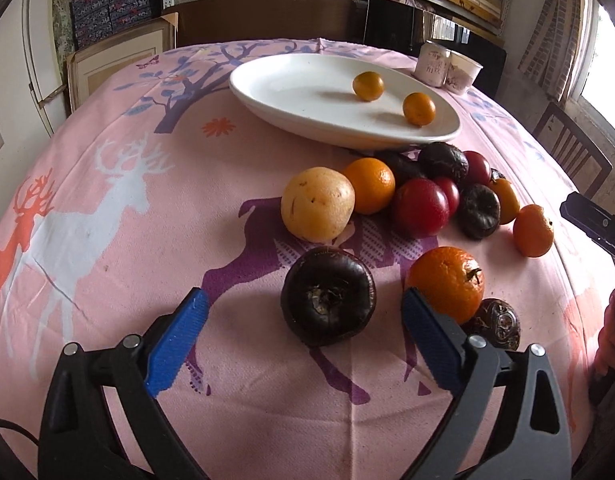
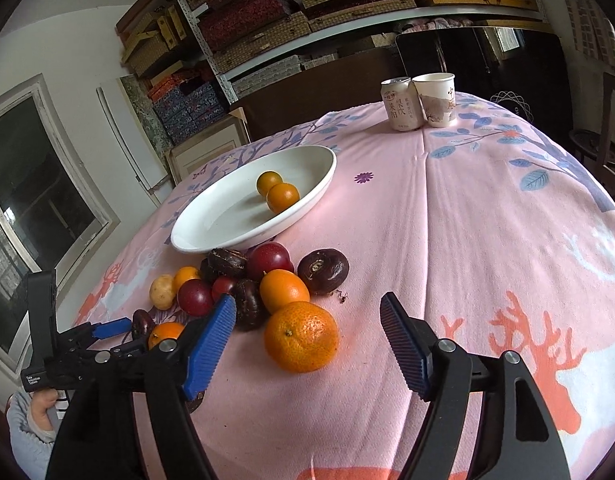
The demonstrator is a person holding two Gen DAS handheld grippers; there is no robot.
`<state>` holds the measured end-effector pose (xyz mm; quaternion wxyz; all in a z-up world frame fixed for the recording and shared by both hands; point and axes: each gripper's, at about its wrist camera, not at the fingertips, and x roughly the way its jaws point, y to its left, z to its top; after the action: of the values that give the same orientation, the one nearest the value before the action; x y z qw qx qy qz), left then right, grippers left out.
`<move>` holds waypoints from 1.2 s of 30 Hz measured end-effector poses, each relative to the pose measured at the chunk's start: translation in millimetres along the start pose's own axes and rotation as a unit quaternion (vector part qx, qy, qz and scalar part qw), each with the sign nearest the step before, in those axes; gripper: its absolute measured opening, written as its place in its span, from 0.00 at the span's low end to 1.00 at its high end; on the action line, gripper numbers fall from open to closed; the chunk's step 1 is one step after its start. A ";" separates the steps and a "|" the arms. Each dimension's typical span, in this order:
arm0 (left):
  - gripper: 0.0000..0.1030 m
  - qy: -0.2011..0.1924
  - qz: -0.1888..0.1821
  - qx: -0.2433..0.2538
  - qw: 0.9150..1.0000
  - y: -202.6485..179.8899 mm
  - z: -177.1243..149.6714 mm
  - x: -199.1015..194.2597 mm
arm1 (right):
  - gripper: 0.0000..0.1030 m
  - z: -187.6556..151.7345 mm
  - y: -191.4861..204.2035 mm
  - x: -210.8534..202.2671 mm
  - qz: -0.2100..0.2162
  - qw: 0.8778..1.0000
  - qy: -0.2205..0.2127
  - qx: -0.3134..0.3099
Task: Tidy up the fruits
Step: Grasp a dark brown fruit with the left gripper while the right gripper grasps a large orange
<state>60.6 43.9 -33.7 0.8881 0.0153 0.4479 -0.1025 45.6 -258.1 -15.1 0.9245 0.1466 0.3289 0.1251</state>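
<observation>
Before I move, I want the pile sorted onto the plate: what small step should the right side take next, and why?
Probably ease the right hand-held gripper forward around the big orange. Its jaws are open, that orange lies nearest between them, and the white plate already holds two small oranges.

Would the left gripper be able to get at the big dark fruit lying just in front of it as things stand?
Probably yes. The left gripper is open, and the dark fruit lies on the tablecloth right between its fingers, with nothing ahead of it. The orange by the right-hand finger might get nudged.
</observation>
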 end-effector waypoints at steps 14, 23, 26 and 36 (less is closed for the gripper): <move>0.41 -0.012 -0.032 0.001 0.999 -1.8 1.5 -3.0 | 0.74 -8.4 2.0 6.2 -0.007 0.999 0.053 -0.006; 0.41 -0.012 -0.036 -0.003 0.999 -0.3 1.8 -2.6 | 0.57 -16.7 23.7 29.2 -0.029 0.991 0.120 -0.058; 0.41 -0.012 -0.036 -0.003 0.999 -0.5 1.0 -2.6 | 0.57 -12.2 19.0 35.6 -0.038 0.993 0.108 -0.042; 0.41 -0.053 -0.048 -0.019 0.997 5.0 4.7 -22.4 | 0.45 -3.2 14.1 19.7 0.021 0.998 0.057 -0.021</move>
<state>52.4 52.0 -13.3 0.9047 -0.0290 0.4022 -0.1372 56.5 -238.0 -23.8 0.9042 0.1265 0.3752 0.1599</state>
